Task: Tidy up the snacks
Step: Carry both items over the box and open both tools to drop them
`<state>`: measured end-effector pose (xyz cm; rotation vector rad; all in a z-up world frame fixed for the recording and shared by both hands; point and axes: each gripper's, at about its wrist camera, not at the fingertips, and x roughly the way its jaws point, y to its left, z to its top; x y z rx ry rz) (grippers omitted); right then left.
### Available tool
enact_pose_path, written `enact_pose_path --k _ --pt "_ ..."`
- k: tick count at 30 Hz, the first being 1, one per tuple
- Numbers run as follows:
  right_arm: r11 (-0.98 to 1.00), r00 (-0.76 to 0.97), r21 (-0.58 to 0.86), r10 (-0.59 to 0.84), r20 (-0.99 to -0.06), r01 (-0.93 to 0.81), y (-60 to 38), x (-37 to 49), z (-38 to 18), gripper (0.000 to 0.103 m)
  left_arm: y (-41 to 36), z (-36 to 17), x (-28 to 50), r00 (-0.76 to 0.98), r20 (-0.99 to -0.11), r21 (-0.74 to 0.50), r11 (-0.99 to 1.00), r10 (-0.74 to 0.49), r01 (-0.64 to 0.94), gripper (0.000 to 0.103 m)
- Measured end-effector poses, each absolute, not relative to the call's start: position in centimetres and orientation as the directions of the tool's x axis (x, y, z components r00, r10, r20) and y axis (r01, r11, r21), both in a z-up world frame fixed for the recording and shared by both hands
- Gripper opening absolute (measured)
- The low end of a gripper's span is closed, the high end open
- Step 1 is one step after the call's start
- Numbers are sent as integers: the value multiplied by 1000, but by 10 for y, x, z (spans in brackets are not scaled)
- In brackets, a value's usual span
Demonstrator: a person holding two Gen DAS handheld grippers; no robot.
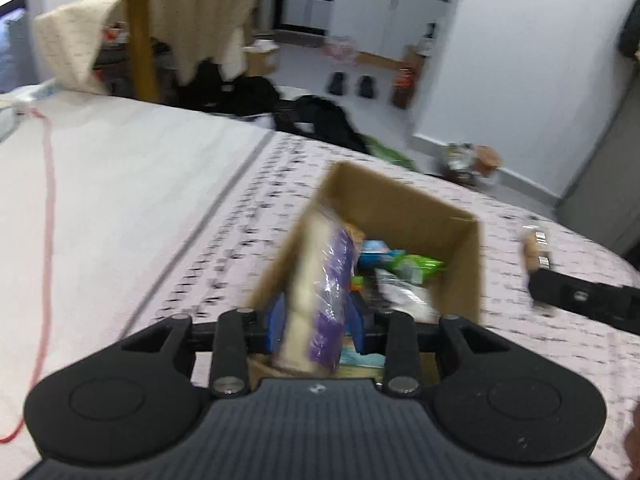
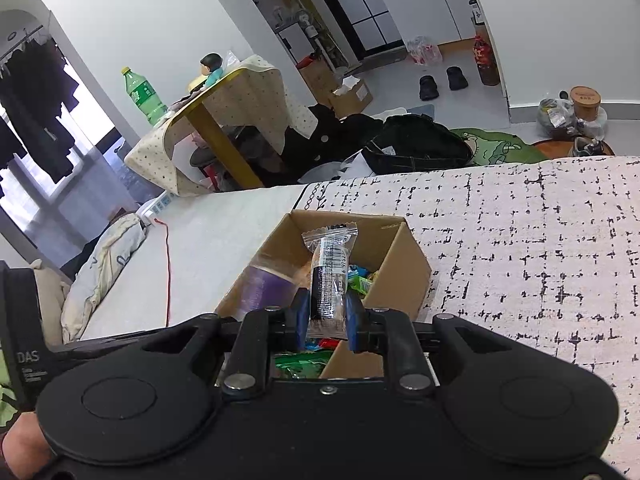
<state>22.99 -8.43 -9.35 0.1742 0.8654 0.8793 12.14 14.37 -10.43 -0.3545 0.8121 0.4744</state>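
Observation:
An open cardboard box [image 1: 400,204] stands on the patterned bedspread and holds several bright snack wrappers [image 1: 416,266]. My left gripper [image 1: 316,318] is shut on a purple-and-cream snack packet [image 1: 320,280], which stands upright over the box's near left wall. In the right wrist view the same box [image 2: 404,272] lies just ahead. My right gripper [image 2: 328,318] is shut on a clear-wrapped dark snack bar [image 2: 328,276], held upright above the box's opening. The purple packet [image 2: 260,288] shows blurred at the box's left side.
Patterned bedspread [image 2: 520,260] spreads out to the right, plain white sheet [image 1: 120,200] to the left. A red cable [image 2: 168,272] and a pillow [image 2: 104,260] lie at the left. Beyond the bed stand a cloth-covered table [image 2: 224,120], a green bottle [image 2: 142,94] and black bags [image 2: 416,144].

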Motion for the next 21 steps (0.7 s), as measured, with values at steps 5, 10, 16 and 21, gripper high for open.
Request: enact_pose_path --k 5,10,16,21 --pt "638 317 475 741 -591 -606 -78 231 -93 19 155 -100 113 586 -759 -142 805 286 -577 44" --pt "623 297 482 750 -590 -616 -68 233 -92 19 154 -91 106 594 -750 -158 793 292 -589 53" --pt "619 292 483 752 -590 -619 -58 233 -94 42 152 -87 107 604 -745 -179 788 283 -589 65" --pt "639 308 487 742 -596 -595 -66 236 -94 42 153 -87 103 605 -746 -194 779 278 -597 73"
